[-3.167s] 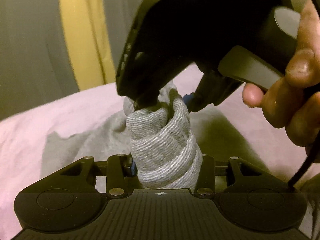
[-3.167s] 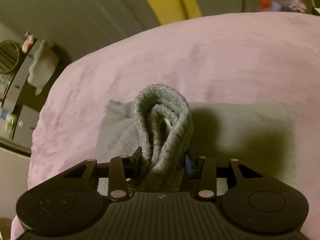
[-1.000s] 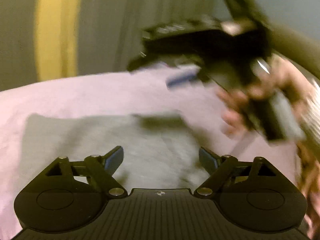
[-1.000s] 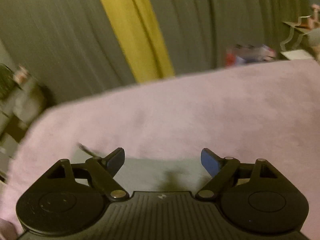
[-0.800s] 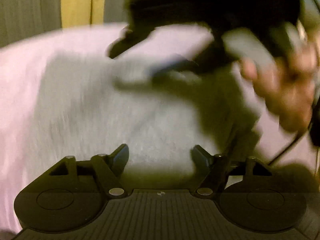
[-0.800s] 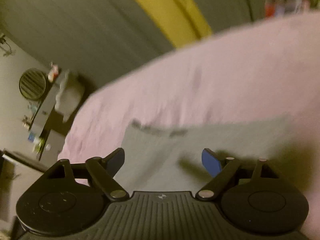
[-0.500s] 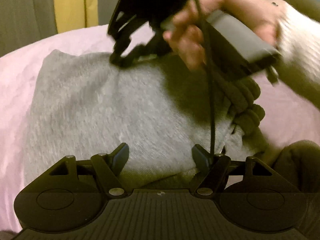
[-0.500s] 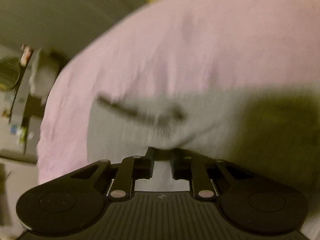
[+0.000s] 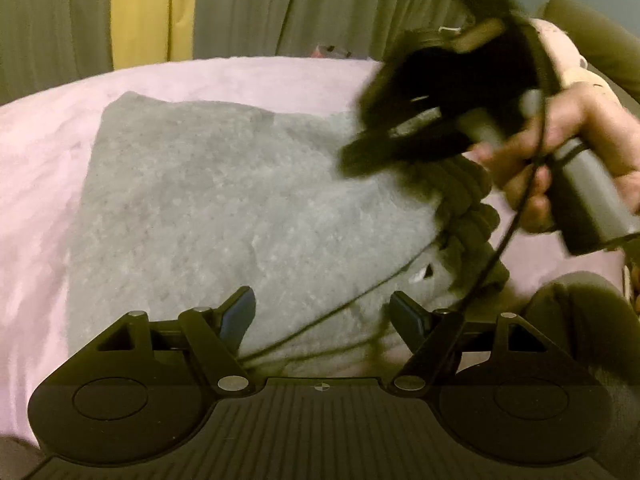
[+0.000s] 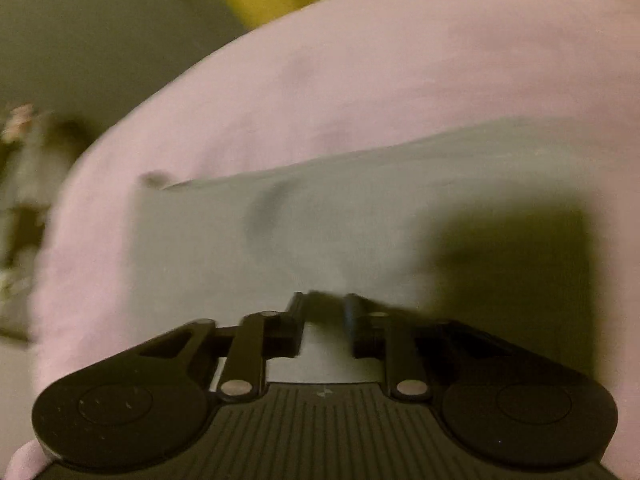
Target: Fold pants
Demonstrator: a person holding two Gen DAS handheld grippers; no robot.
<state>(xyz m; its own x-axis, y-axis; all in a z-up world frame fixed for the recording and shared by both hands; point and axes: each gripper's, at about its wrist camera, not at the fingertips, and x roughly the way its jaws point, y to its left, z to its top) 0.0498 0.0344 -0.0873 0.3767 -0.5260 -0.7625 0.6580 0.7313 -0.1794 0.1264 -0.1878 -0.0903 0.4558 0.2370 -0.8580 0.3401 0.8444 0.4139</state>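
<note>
The grey pants (image 9: 224,216) lie folded flat on the pink bed cover (image 9: 36,168), with the ribbed waistband (image 9: 468,216) bunched at the right. My left gripper (image 9: 322,314) is open and empty, just above the near edge of the pants. My right gripper (image 9: 384,160) shows blurred at the upper right of the left wrist view, over the waistband side. In the right wrist view the right gripper (image 10: 324,308) has its fingers nearly together over the grey pants (image 10: 320,220); blur hides whether cloth is between them.
Grey curtains with a yellow strip (image 9: 144,12) hang behind the bed. A black cable (image 9: 516,216) trails from the right gripper across the pants. Blurred furniture (image 10: 20,200) stands left of the bed. Pink cover lies bare beyond the pants.
Both grippers let go of the bunched waistband, which now lies flat. The right gripper closed its fingers and moved right, toward the waistband side. The left gripper stays open.
</note>
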